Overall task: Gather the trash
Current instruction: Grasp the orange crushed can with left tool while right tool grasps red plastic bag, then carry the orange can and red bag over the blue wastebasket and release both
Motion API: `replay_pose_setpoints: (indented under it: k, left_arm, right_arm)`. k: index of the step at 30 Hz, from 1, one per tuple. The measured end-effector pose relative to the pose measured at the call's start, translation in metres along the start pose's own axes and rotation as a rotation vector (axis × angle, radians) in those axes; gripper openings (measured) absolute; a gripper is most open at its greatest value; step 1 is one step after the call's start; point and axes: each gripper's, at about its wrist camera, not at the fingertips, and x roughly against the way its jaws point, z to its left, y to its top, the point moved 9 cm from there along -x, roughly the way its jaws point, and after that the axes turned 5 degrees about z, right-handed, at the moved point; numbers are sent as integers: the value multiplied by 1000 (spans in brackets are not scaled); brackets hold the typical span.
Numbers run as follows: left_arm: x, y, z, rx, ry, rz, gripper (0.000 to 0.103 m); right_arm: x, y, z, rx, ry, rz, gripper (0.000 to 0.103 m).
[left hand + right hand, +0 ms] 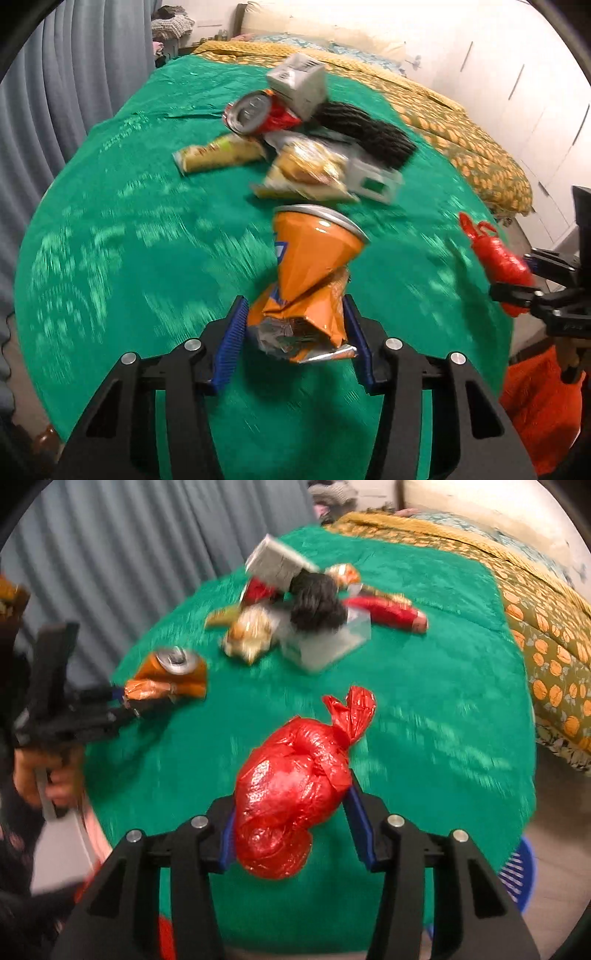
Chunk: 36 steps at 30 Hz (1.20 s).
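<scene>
My left gripper is shut on a crushed orange can and holds it above the green cloth; the can also shows in the right wrist view. My right gripper is shut on a knotted red plastic bag, which also shows in the left wrist view. A pile of trash lies further back on the cloth: a red can, a yellow wrapper, a snack packet, a grey box, a black bundle and a small carton.
A red wrapper lies to the right of the pile. A bed with a yellow patterned cover stands behind. Grey curtains hang on the left. A blue basket and an orange thing sit below the cloth's edge.
</scene>
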Motion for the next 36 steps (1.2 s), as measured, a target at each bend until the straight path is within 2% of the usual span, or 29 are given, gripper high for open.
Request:
replay_pose_setpoints:
  k: [1,3,4,5,7,9,17,23,29,30,31,32,33,36]
  left_arm:
    - [0,-5,-3,0,2,1,57]
    - [0,-12,-8,2,-1,3,73]
    - [0,-14,-8,-1,10,2,78]
    - [-2,-13,-6,-5,29,2,84]
    - [-4,-13,-4,-6,55,7,86]
    - [-6,-12,-2,9,49,13,91]
    - [-4,-11,-21,-32,45,3,92]
    - [3,-2,-37,38,-2,-27,95]
    - [-16,16,-30,175,102,13,95]
    - [-19,17,-28,194,118,18,90]
    - [-20,17,-26,206,118,20,84]
    - [-20,17,-28,215,78,18,65]
    - [-20,16,-29,222,46,15,58]
    - [-10,17,-35,189,32,-14,51]
  right_arm:
    - [-4,-4,-3,3,-24,7,49]
    - [-13,-8,-9,-8,-46,11,52]
    - [-14,-9,-12,-24,-47,6,63]
    - [-14,-10,-13,-40,-44,-2,68]
    - [-15,-9,-16,-68,-43,-20,75]
    - [-14,-8,-19,-89,-48,-30,79]
    - [-9,-13,-10,-144,-23,-34,80]
    - [-11,-12,-1,-103,-56,-35,81]
    - [-12,-11,-6,-121,-83,-38,81]
    - [-11,-11,-8,-134,-75,-43,80]
    - [-10,-11,-9,-142,-55,-45,67]
    - [-10,-11,-10,-146,-42,-43,56]
    - [-10,-12,-10,-152,-26,-41,44]
    - [-3,-12,-12,-176,12,-69,41]
